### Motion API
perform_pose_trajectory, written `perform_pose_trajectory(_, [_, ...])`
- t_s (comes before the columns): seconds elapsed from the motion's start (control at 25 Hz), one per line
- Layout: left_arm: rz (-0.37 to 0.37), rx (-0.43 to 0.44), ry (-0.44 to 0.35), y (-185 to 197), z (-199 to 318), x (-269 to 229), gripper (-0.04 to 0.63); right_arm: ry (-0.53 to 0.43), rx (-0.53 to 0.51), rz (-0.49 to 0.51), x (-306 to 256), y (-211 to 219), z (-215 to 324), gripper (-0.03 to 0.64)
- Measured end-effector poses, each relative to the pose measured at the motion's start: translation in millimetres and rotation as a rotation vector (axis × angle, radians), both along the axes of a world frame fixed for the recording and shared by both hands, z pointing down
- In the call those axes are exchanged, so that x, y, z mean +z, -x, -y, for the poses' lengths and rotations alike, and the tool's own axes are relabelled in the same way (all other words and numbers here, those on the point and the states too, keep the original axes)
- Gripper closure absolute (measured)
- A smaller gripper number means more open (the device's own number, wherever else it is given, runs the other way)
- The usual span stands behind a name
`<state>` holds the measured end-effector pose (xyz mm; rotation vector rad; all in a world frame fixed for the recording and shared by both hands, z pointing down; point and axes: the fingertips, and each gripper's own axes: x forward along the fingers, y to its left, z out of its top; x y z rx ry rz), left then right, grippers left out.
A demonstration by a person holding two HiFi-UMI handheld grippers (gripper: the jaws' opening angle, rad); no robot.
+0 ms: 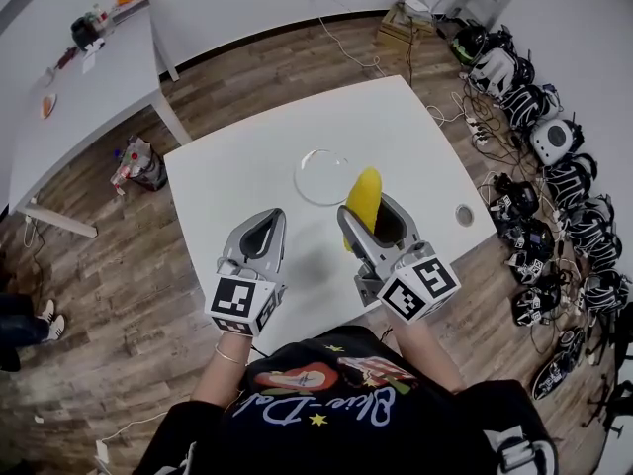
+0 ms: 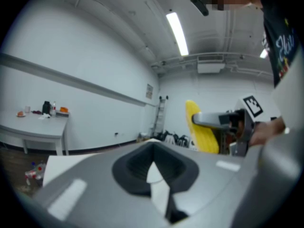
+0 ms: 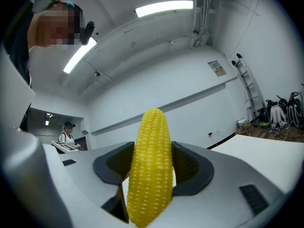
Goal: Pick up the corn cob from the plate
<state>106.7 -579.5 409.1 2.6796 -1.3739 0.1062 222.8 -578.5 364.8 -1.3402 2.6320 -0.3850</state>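
Closest to you, at the near edge of the white table (image 1: 237,171), your two hands hold the tools side by side, marker cubes towards your chest. Your left gripper (image 1: 271,218) has its jaws pressed together with nothing between them; its own view shows only a pale sliver of tabletop through the dark hollow behind the tips. Your right gripper (image 1: 374,218), just beside it, is pinching the corn cob (image 3: 151,160) between its two dark pads. The cob stands lengthwise along the jaws, its tapered end pointing away from you and well past the tips. That gripper is tilted upward, so wall and ceiling lights sit behind the cob in its own view, and the cob is off the plate, held in the air. Just beyond it lies the clear plate (image 1: 309,184) near the table's middle; from the head view the cob's far end overlaps the plate's near right rim. Farther off, the wooden floor (image 1: 297,62) surrounds the table. A second table (image 1: 99,77) with small items stands at the far left, and a row of headsets (image 1: 539,156) lies along the right wall.
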Motion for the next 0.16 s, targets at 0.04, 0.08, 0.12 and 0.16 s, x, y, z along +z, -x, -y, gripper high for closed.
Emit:
perform_pose_trajectory(0.04, [0.0, 0.003, 0.001, -0.2, 0.5, -0.4, 0.597, 0.0, 0.001, -0.003, -0.3, 0.5, 0.7, 0.368])
perform_pose_trajectory(0.08, [0.0, 0.006, 0.002, -0.5, 1.1, -0.8, 0.597, 0.001, 0.002, -0.006, -0.6, 1.0, 1.5, 0.368])
perform_pose_trajectory(0.12, [0.0, 0.008, 0.003, -0.7, 1.7, -1.2, 0.597, 0.002, 0.003, -0.01, -0.7, 1.4, 2.3, 0.368])
perform_pose_trajectory(0.16, [0.0, 0.011, 0.004, -1.0, 2.4, -1.7, 0.597, 0.002, 0.003, -0.013, -0.7, 2.0, 3.1, 0.368])
